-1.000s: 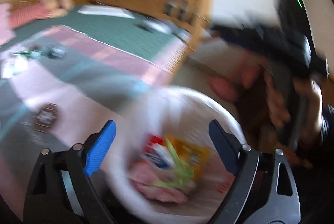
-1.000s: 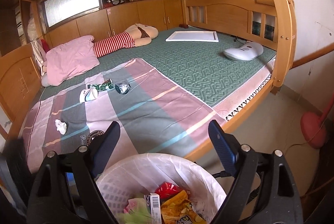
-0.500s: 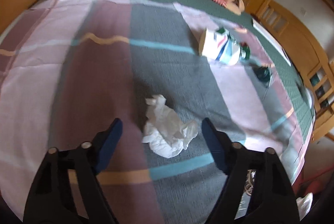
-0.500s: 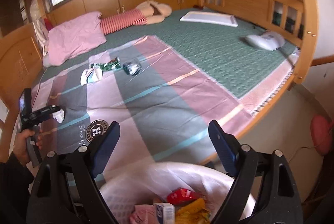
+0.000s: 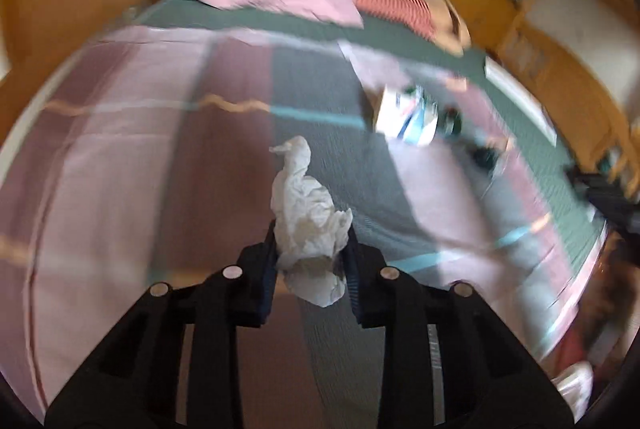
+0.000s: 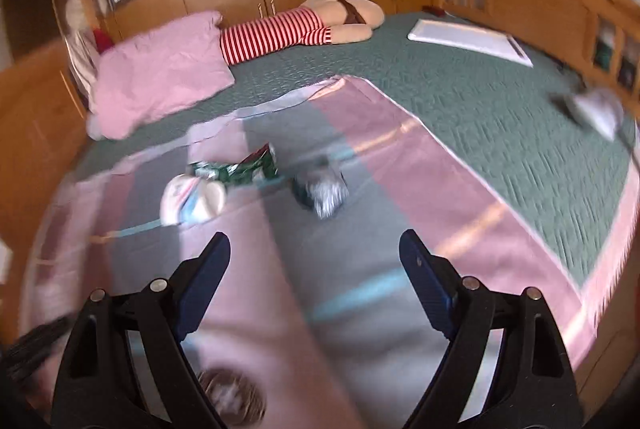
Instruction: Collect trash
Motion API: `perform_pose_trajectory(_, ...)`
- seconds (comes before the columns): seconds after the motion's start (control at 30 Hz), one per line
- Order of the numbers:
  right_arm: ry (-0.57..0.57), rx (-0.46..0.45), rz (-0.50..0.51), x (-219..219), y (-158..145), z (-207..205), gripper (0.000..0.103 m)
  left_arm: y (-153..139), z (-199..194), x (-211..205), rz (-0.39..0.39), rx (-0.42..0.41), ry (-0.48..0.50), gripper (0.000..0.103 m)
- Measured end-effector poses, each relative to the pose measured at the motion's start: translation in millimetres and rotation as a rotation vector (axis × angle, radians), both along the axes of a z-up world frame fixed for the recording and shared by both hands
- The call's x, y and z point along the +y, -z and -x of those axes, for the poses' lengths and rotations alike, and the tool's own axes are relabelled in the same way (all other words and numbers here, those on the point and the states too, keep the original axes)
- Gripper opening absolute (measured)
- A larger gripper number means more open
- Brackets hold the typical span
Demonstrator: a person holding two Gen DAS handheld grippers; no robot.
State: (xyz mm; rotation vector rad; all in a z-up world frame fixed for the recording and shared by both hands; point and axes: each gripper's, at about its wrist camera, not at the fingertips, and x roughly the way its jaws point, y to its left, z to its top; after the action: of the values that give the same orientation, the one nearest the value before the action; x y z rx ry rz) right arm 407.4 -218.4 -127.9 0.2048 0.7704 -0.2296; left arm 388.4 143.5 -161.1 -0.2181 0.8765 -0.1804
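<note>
White, crumpled tissue (image 5: 306,225) sits wedged between the blue pads of the left gripper (image 5: 310,253), whose jaws are closing on it — both pads already press into its soft, wrinkled folds, and a twisted tail of the paper sticks out beyond the fingertips. Under it lies the striped blanket (image 5: 120,169), a smooth cloth with broad bands of pink, mauve and grey crossed by thin teal and orange lines, spread over a green quilted bed cover (image 6: 480,101) with a raised geometric pattern.

Taking the blanket as landmark: on its far part, well apart from the tissue, lie a squashed white carton (image 6: 192,199) with blue and red print, a crinkled green wrapper (image 6: 236,169) touching it, and just beside those a crumpled silvery foil packet (image 6: 324,191). Beyond the blanket's far edge rest a soft pink pillow (image 6: 156,77) and a plush doll in a red-and-white striped top (image 6: 276,35); a flat white board (image 6: 468,41) lies on the green cover to one side.

The right gripper (image 6: 314,257) hangs over the blanket's near part with its jaws spread wide and nothing between them — the foil packet is ahead of its fingertips, not touching. Warm orange wood frames the bed all round.
</note>
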Motion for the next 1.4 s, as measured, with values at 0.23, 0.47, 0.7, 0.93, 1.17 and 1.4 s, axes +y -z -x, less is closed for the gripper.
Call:
perform_pose_trajectory(0.23, 0.001, 0.233, 0.301, 24, 70, -104, 0.085, -20, 50, 25, -0.093, -0.081, -0.065, 0.031)
perform_pose_trajectory(0.47, -0.018, 0.290, 0.293, 19, 97, -117, 0.044, -15, 41, 41, -0.070, -0.026, -0.100, 0.031)
perform_pose_trajectory(0.7, -0.277, 0.246, -0.452, 39, 65, -37, 0.042, -18, 43, 46, -0.066, -0.044, -0.129, 0.031)
perform_pose_trajectory(0.93, -0.568, 0.524, -0.858, 133, 95, 53, 0.043, -20, 52, 56, -0.073, -0.052, -0.141, 0.031)
perform_pose_trajectory(1.17, -0.532, 0.419, -0.399, 156, 70, 59, 0.067, -21, 58, 68, -0.074, -0.054, -0.159, 0.031)
perform_pose_trajectory(1.4, -0.584, 0.291, -0.004, 186, 49, 59, 0.068, -26, 61, 71, -0.053, -0.062, -0.155, 0.031)
